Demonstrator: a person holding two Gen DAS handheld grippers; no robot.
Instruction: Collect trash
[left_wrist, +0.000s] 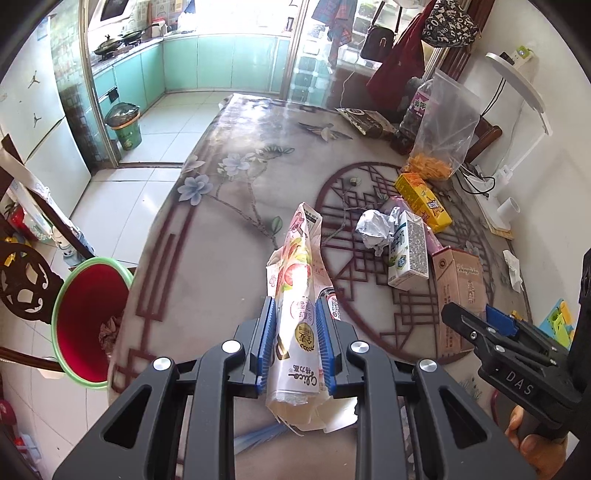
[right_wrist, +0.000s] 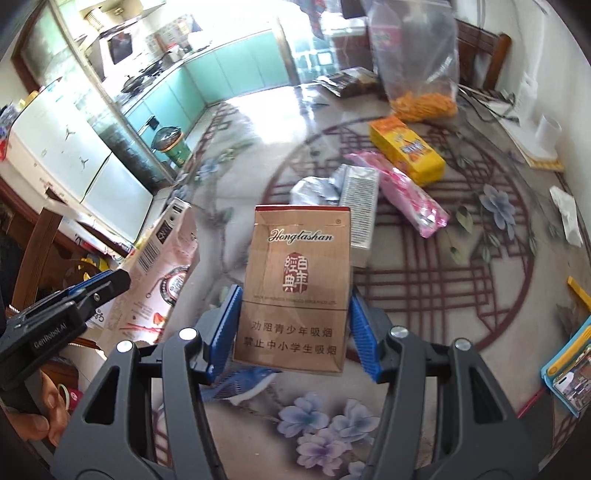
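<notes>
My left gripper (left_wrist: 295, 314) is shut on a pink Glico snack box (left_wrist: 295, 295), held above the table; the box also shows in the right wrist view (right_wrist: 162, 266). My right gripper (right_wrist: 293, 299) has its jaws around a brown Hongtashan cigarette carton (right_wrist: 299, 288), pads at its sides; the carton also shows in the left wrist view (left_wrist: 458, 291). A red bin with a green rim (left_wrist: 88, 321) stands on the floor left of the table. More trash lies ahead: crumpled foil (left_wrist: 373, 227), a milk carton (left_wrist: 408, 251), a yellow box (left_wrist: 423, 201), a pink wrapper (right_wrist: 399, 192).
The floral table (left_wrist: 229, 206) carries a clear bag of orange snacks (left_wrist: 439, 140), a dark bottle (left_wrist: 413, 110), a white tissue (left_wrist: 513, 269) and a white stand (left_wrist: 524, 110). A carved dark chair (left_wrist: 22, 288) stands by the bin. A green bin (left_wrist: 125, 127) sits by the kitchen door.
</notes>
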